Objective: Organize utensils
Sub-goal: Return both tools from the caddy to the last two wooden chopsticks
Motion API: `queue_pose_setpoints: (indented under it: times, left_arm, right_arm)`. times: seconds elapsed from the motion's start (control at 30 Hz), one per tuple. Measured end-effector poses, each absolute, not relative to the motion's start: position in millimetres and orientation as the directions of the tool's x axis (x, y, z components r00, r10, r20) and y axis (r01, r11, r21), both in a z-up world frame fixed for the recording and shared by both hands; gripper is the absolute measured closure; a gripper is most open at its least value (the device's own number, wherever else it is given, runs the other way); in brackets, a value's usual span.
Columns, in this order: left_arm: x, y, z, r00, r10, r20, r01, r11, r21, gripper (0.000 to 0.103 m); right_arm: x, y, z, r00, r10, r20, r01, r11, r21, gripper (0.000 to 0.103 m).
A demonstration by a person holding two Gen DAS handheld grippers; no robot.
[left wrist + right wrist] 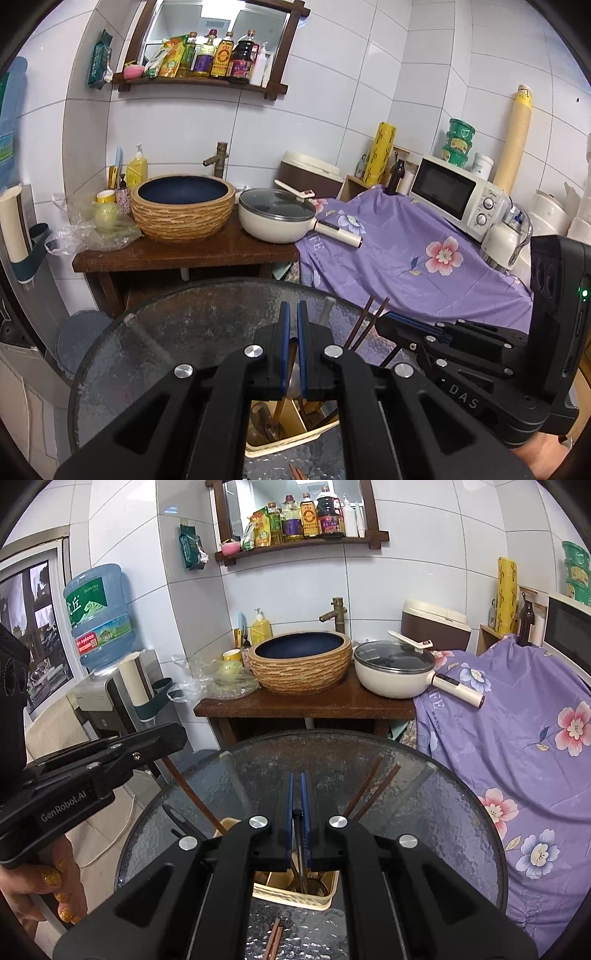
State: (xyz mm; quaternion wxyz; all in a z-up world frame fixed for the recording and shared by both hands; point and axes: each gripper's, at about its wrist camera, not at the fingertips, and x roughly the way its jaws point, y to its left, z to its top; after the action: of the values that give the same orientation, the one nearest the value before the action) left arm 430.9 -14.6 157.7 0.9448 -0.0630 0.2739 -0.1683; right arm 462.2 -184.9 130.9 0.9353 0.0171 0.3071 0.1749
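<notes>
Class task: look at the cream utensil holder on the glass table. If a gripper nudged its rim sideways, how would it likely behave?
The holder probably slides rather than grips, since it sits on a smooth glass table. It may tip: long chopsticks lean well above its rim, raising the load. It looks like thin plastic, so likely light and easily shifted.

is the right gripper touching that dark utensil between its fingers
Touching. In the right wrist view the right gripper has its blue pads closed on the dark utensil handle, no gap either side, above the cream holder.
</notes>
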Motion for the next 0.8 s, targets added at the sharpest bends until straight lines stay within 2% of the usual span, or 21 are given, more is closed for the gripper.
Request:
queue_pose_setpoints:
  times: [0.4, 0.47, 0.53, 0.57, 0.63, 0.8]
  left_arm:
    - [435, -11, 122, 0.766, -0.341, -0.545, 0.270, 0.940, -0.209, 0.099]
    - [435, -9, 121, 0.764, -0.345, -0.544, 0.266, 0.938, -0.222, 0.099]
    - [435, -8, 120, 0.758, -0.348, -0.552, 0.267, 0.937, -0.224, 0.094]
    - [435, -8, 120, 0.754, -0.347, -0.558, 0.268, 0.938, -0.221, 0.085]
    - [433, -6, 121, 0.760, -0.350, -0.547, 0.267, 0.936, -0.229, 0.070]
    - [422, 5, 130, 0.788, -0.362, -0.498, 0.265, 0.930, -0.256, 0.058]
  right_arm:
    - [462, -193, 121, 0.758, 0.334, -0.559, -0.297, 0.941, 0.160, 0.097]
    - [461, -195, 120, 0.763, 0.330, -0.556, -0.291, 0.943, 0.160, 0.087]
    - [458, -196, 122, 0.786, 0.305, -0.538, -0.268, 0.952, 0.148, 0.039]
    - [454, -196, 124, 0.803, 0.298, -0.516, -0.263, 0.954, 0.143, 0.035]
    - [451, -198, 127, 0.811, 0.303, -0.500, -0.267, 0.953, 0.144, 0.035]
    - [438, -207, 129, 0.834, 0.290, -0.469, -0.256, 0.957, 0.137, 0.034]
